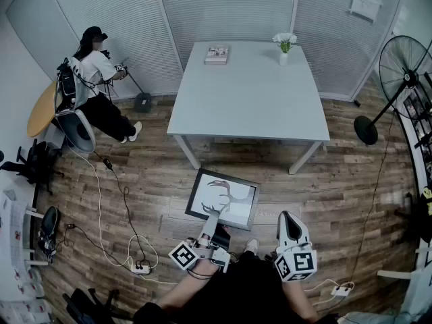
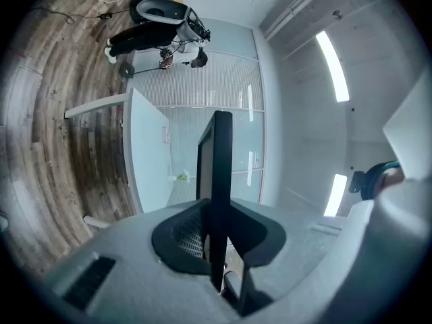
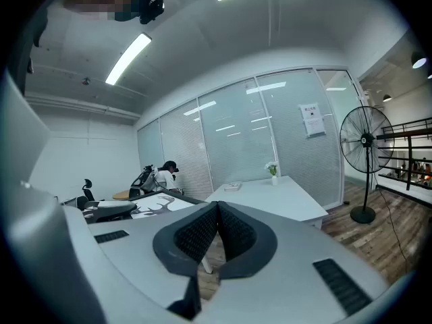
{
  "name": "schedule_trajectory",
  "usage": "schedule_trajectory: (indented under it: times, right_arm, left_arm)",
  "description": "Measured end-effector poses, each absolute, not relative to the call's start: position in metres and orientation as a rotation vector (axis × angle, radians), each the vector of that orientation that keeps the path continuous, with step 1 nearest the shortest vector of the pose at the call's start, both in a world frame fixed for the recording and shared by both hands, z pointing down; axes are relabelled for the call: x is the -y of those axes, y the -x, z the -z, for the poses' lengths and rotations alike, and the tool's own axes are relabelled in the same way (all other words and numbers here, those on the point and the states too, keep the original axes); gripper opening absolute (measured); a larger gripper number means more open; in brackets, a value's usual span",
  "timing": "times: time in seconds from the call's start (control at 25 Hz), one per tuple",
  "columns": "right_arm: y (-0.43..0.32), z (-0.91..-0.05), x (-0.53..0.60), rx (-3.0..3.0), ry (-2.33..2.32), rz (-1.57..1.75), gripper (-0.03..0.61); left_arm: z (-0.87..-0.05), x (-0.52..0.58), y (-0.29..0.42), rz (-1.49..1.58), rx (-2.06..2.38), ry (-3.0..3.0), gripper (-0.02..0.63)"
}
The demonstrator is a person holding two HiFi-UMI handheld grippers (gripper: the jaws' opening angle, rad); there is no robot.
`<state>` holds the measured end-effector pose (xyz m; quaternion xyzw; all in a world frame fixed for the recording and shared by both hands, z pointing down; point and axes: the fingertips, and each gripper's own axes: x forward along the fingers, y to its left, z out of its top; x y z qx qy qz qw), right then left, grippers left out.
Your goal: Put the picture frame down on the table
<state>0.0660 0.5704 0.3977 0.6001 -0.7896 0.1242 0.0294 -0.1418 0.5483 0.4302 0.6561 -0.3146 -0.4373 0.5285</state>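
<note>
Left tongs (image 1: 214,218) are clamped on the picture frame (image 1: 224,198), gripping its near edge. In the left gripper view the frame (image 2: 219,174) runs edge-on, straight up between the jaws of the left tongs (image 2: 216,245), dark pads on both faces. Right tongs (image 1: 287,217) sit lower right of centre in the head view, apart from the frame. In the right gripper view the right tongs (image 3: 217,231) are pressed together with nothing between them.

The frame is in the lower middle of the head view, over the wood floor (image 1: 135,174), below the near edge of the counter (image 1: 250,100) and not touching it. It has a black border and an antler print facing up. It also shows at centre left in the right gripper view (image 3: 152,206).

On the counter, at the far edge: a book (image 1: 217,54) left of centre and a small vase of flowers (image 1: 284,46) toward the right. A standing fan (image 1: 403,73) is at the right edge. A person (image 1: 98,79) crouches at upper left by the blinds.
</note>
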Motion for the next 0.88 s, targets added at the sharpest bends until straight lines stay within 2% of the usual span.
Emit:
schedule_trajectory:
  times: [0.48,0.88]
  right_arm:
    - [-0.063,-0.399,-0.569,2.434,-1.861,-0.405,0.012]
    - [-0.088,-0.403,-0.571,2.454,-1.844,-0.400,0.012]
  left_arm:
    - [-0.435,-0.548,0.141,1.021,0.751,-1.566,0.066]
    - [-0.440,-0.554,0.113,1.016,0.763,-1.567,0.066]
